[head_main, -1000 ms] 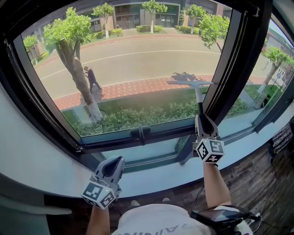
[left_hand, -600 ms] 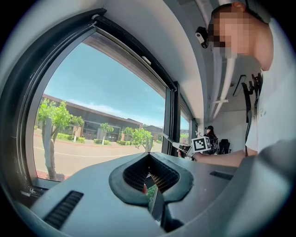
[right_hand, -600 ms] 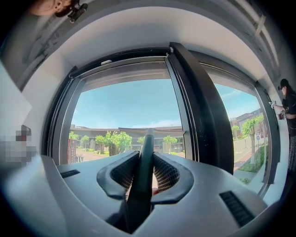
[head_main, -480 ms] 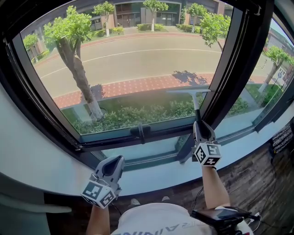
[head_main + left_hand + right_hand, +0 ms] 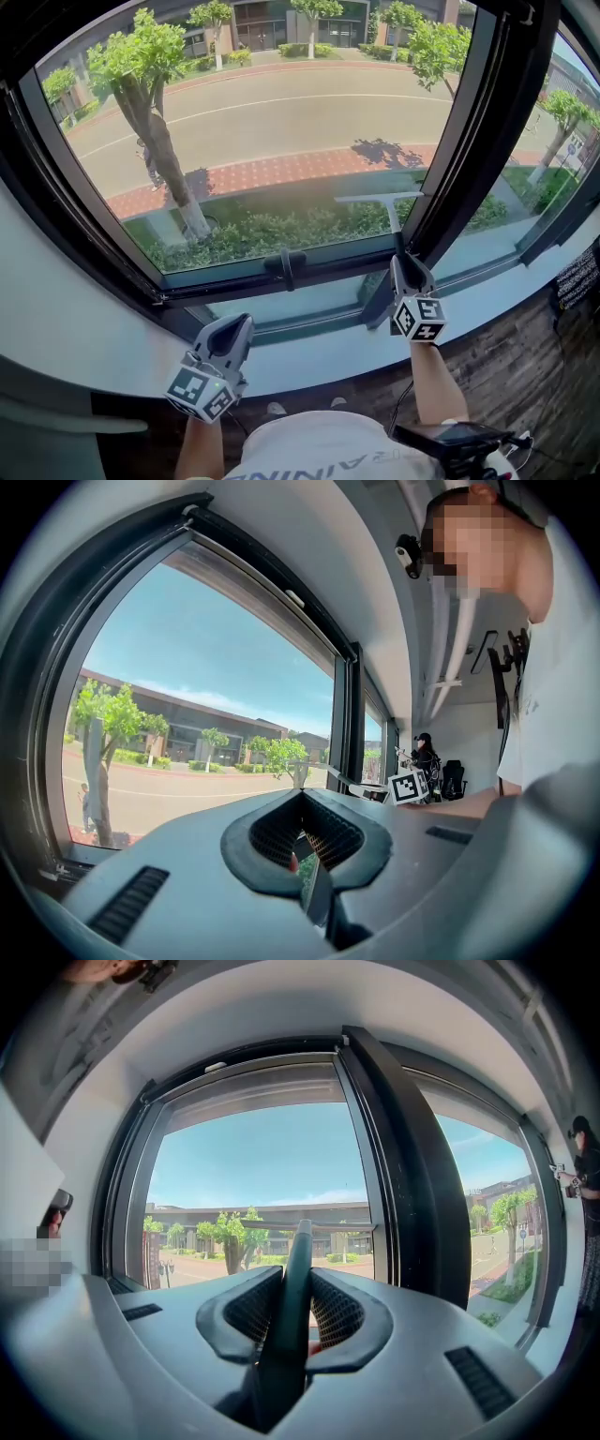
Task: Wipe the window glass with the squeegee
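Observation:
The squeegee [image 5: 379,198] has a thin metal blade lying level against the lower right of the window glass [image 5: 281,122]. Its dark handle runs down into my right gripper [image 5: 403,272], which is shut on it. In the right gripper view the handle [image 5: 292,1269] stands up between the jaws of that gripper [image 5: 292,1302], with the blade [image 5: 305,1226] crosswise above. My left gripper [image 5: 234,330] hangs low by the sill, away from the glass, shut with nothing in it. In the left gripper view its jaws [image 5: 302,832] meet, and the right gripper's marker cube [image 5: 407,786] shows beyond.
A black window handle [image 5: 283,265] sits on the lower frame, left of the squeegee. A thick dark mullion [image 5: 469,141] stands just right of the blade. The white sill [image 5: 309,361] runs below both grippers. Another person [image 5: 427,757] stands far back in the room.
The right gripper has come down and drawn the squeegee blade lower on the glass. The left gripper has stayed put. A pedestrian outside has walked left past the tree.

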`<action>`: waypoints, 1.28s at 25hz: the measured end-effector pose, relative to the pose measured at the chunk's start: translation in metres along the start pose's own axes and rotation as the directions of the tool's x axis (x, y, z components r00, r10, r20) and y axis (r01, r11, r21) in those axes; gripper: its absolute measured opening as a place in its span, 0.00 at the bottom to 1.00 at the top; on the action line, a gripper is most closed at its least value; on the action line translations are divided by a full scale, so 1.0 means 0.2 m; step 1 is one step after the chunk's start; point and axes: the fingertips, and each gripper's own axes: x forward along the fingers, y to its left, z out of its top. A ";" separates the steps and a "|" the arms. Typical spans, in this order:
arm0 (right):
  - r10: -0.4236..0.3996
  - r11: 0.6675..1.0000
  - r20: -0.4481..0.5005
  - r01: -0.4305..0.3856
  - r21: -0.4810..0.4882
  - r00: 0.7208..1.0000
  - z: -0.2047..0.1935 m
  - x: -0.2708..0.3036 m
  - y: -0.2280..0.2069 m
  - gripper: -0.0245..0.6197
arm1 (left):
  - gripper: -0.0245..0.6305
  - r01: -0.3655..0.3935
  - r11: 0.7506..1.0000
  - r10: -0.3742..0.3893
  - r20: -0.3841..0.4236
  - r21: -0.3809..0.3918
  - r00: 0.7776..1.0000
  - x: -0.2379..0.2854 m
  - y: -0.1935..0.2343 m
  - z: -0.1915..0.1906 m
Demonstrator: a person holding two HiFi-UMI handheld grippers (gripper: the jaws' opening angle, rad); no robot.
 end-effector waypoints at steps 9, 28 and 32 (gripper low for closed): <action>0.012 1.000 -0.049 -0.013 -0.008 0.999 -0.14 0.00 -0.01 0.19 | 0.06 -0.003 1.000 0.003 -0.018 -0.006 1.000 0.01 0.00 -0.01; 0.016 0.999 -0.170 -0.009 0.043 0.985 -0.46 -0.01 -0.01 0.19 | 0.06 -0.018 1.000 0.018 -0.042 0.000 0.999 -0.01 -0.01 -0.02; 0.016 0.999 -0.199 -0.007 0.046 0.980 -0.54 -0.01 -0.02 0.19 | 0.06 -0.022 1.000 0.022 -0.045 -0.001 0.999 -0.02 -0.02 -0.04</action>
